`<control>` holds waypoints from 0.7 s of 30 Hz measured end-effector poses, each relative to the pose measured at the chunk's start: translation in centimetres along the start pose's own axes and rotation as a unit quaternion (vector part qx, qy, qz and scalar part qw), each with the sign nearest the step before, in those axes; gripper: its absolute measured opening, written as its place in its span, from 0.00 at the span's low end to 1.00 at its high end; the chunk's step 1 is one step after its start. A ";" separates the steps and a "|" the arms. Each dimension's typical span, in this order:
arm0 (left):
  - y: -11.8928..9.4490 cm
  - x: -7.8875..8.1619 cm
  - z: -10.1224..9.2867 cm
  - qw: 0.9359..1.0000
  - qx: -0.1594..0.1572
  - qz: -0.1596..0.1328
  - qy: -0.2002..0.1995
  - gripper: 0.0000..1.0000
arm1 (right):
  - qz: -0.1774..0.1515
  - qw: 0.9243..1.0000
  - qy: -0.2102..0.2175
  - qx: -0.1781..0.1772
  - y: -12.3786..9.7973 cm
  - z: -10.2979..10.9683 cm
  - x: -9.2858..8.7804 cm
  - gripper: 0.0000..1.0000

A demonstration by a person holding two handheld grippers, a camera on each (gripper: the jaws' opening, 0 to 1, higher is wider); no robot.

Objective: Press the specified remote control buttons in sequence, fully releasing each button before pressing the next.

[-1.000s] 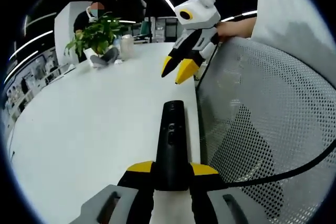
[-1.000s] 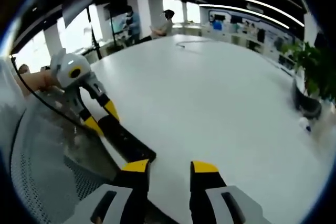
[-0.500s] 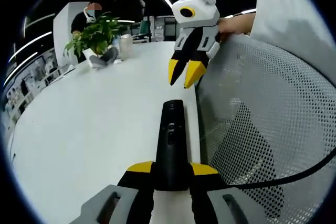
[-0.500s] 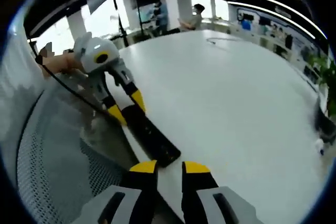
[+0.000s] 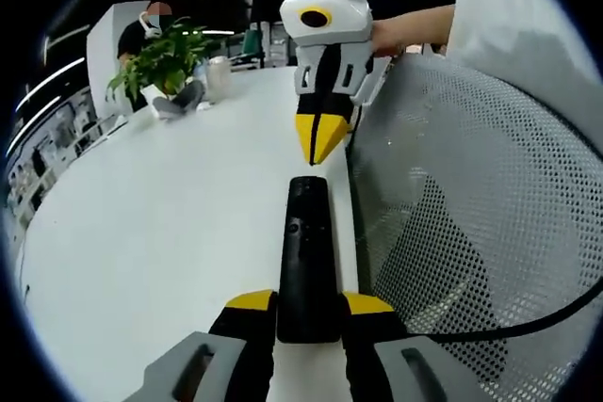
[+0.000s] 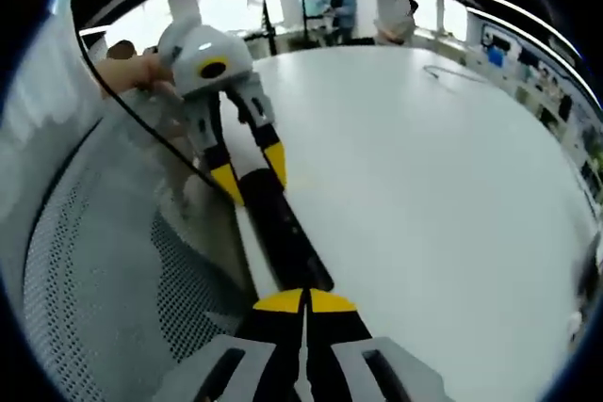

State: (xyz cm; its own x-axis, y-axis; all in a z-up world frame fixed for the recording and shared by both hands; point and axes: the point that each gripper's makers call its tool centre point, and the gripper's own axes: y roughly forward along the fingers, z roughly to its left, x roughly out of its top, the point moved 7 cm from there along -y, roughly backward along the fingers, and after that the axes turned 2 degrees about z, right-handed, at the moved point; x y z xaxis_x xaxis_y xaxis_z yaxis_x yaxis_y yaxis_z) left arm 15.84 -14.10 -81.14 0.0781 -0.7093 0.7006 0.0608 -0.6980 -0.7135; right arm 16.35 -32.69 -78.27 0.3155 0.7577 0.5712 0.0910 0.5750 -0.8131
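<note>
A black remote control [image 5: 306,242] lies lengthwise on the white table [image 5: 170,223] near its edge. My left gripper [image 5: 308,304] is shut on the remote's near end, one yellow fingertip on each side. My right gripper [image 5: 320,138] comes in from above, jaws shut with nothing between them, tips just above the remote's far end. In the right gripper view, my right gripper [image 6: 303,301] has its tips pressed together right over the near end of the remote [image 6: 283,228]. At the remote's other end, the left gripper [image 6: 251,174] holds it, with a hand behind.
A grey mesh chair back [image 5: 471,233] stands close along the table edge, with a black cable [image 5: 528,303] draped over it. A potted plant [image 5: 165,58] and a cup [image 5: 219,77] stand at the far side, and a person sits behind them. Open white tabletop [image 6: 424,185] stretches away from the remote.
My right gripper has shut its jaws, turned tips-down and moved in over the remote's end. The left gripper keeps its hold and the remote has not shifted.
</note>
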 end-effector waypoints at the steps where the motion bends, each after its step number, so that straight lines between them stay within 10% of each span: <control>1: 0.0 0.1 0.0 1.000 0.000 0.005 0.003 0.27 | 0.003 1.000 -0.004 0.000 0.1 -0.1 0.0 0.00; 21: 0.0 0.6 0.4 0.997 -0.036 0.055 0.035 0.25 | 0.067 0.992 -0.102 0.014 1.1 0.8 0.1 0.00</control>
State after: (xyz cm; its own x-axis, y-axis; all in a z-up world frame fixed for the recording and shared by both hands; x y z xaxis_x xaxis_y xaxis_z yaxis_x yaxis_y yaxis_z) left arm 16.25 -14.53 -80.71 0.0103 -0.7849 0.6195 -0.0153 -0.6196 -0.7848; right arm 15.70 -31.70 -79.03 0.1259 0.8729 0.4714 0.0332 0.4712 -0.8814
